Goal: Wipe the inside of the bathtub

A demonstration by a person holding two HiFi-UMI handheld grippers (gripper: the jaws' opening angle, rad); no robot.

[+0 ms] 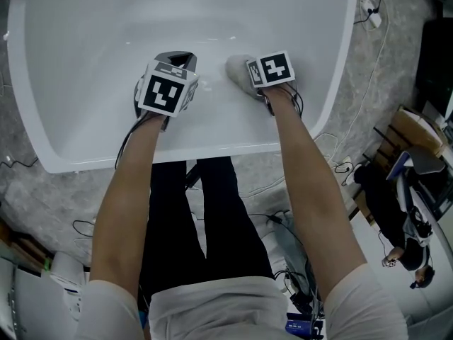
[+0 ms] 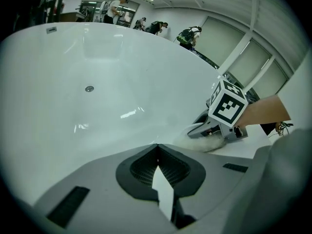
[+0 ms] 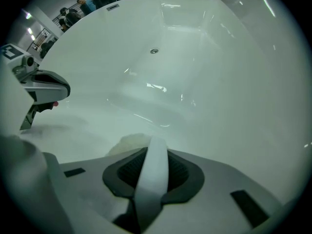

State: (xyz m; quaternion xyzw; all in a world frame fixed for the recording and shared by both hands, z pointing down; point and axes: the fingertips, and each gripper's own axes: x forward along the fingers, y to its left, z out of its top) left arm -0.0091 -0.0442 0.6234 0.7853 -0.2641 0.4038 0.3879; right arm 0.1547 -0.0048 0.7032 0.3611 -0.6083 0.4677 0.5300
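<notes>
Evidently the wiping stroke itself is in hand. The right tool (image 3: 153,147) has its jaws closed on a pale, fluffy cloth (image 3: 129,143). The cloth is a soft wad that bulges just ahead of the tool's tip and seems pressed to the near inner wall of the bathtub (image 1: 106,41).

To its left, near but apart, the left tool (image 2: 157,147) has its jaws drawn together with nothing between them. It hovers close to the tub wall and looks idle; whether it touches I cannot tell.

Beyond both tips the tub is smooth, glossy white. It curves gently from wall into floor and is streaked with bright highlights, with a small round metal drain (image 3: 154,51) well ahead.

Next, I judge, the right tool should sweep the cloth away from itself along that curve. It needs even pressure so the wad lies flat on the slick wall and does not skate.
</notes>
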